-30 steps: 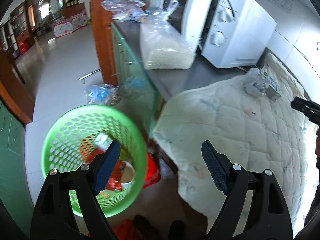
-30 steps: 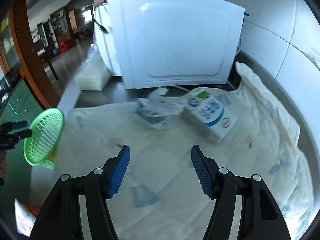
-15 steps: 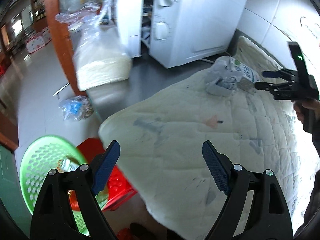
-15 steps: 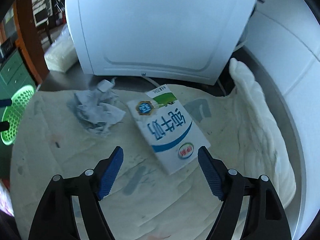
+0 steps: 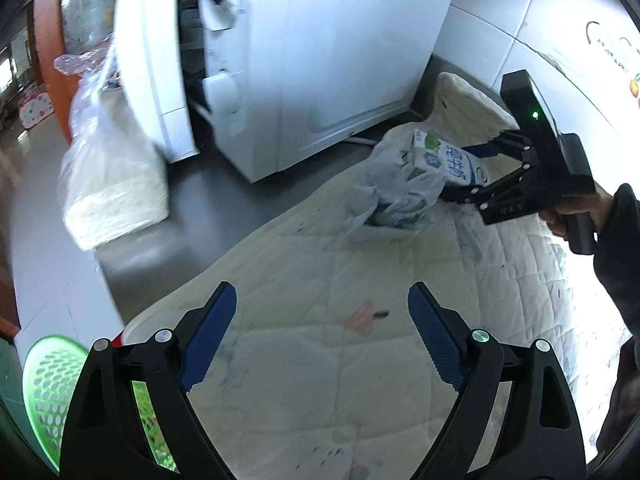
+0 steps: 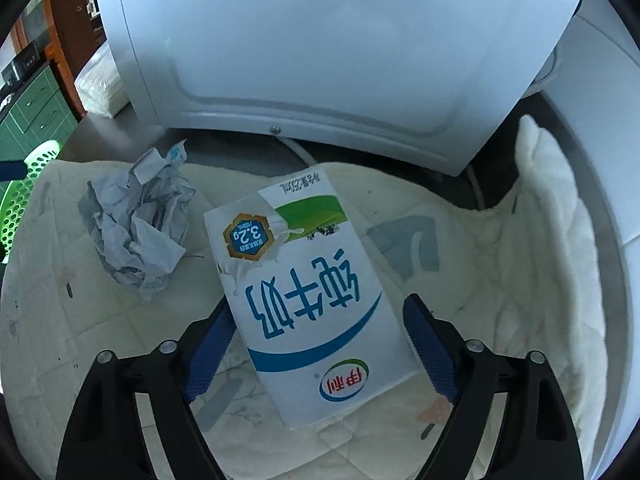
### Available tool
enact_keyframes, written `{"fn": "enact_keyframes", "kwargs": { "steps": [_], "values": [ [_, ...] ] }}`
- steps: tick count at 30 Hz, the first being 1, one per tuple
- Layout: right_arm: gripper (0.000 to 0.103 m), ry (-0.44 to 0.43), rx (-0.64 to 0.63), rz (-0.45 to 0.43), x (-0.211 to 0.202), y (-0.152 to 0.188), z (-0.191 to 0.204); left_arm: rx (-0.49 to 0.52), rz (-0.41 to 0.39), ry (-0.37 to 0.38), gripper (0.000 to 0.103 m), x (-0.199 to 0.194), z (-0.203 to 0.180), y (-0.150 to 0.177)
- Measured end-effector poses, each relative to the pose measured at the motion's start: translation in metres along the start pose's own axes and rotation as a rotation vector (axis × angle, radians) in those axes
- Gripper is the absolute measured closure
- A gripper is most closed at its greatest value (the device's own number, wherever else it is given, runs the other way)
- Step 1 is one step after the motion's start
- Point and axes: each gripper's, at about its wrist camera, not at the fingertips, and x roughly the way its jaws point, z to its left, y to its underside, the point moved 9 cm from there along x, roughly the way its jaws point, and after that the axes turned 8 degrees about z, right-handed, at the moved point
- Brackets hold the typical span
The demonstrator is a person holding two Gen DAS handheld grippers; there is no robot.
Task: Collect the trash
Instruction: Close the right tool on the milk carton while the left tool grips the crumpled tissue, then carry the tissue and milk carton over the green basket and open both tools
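Note:
A white and blue milk carton (image 6: 308, 300) lies flat on a cream quilted cloth (image 6: 500, 280). My right gripper (image 6: 320, 348) is open, with a jaw on each side of the carton's near half, not closed on it. A crumpled grey paper wad (image 6: 136, 232) lies just left of the carton. In the left wrist view the carton (image 5: 452, 160), the wad (image 5: 392, 196) and the right gripper (image 5: 476, 172) show at the far right. My left gripper (image 5: 322, 340) is open and empty over the cloth's near part. A green basket (image 5: 44, 384) sits low at the left.
A white microwave (image 6: 320, 52) stands right behind the trash, its door (image 5: 152, 60) swung open. A plastic bag of white grains (image 5: 112, 184) lies on the grey counter (image 5: 208, 208). The basket's rim (image 6: 24, 184) shows past the cloth's left edge. Green cabinets (image 6: 36, 104) stand beyond.
My right gripper has moved forward and down until its jaws straddle the carton. My left gripper has swung right, away from the basket and toward the cloth and trash.

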Motion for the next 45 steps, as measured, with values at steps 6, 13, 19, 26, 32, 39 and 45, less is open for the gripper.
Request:
{"fn": "enact_keyframes", "kwargs": {
  "steps": [6,13,19,26,32,39,45],
  "values": [
    [0.033,-0.005,0.040,-0.020,-0.009,0.013,-0.003,0.017,0.007,0.029,0.016,0.015,-0.011,-0.020],
    [0.036,-0.047,0.131,-0.034,-0.031,0.048,-0.005,0.046,0.019,0.070,0.010,0.038,-0.032,-0.041],
    [0.037,-0.055,0.168,-0.045,-0.048,0.076,0.006,0.063,0.062,0.075,0.008,0.068,-0.045,-0.053],
    [0.037,-0.067,0.207,-0.044,-0.051,0.095,0.004,0.082,0.104,0.052,0.007,0.097,-0.055,-0.058],
    [0.037,-0.067,0.219,-0.049,-0.050,0.099,0.010,0.128,0.056,-0.002,0.027,0.099,-0.059,-0.061],
    [0.038,-0.074,0.218,-0.068,-0.057,0.095,0.022,0.143,0.016,-0.009,0.050,0.080,-0.064,-0.060],
    [0.038,-0.099,0.206,-0.094,-0.072,0.092,0.047,0.122,-0.024,0.007,0.053,0.048,-0.059,-0.047]
  ]
}}
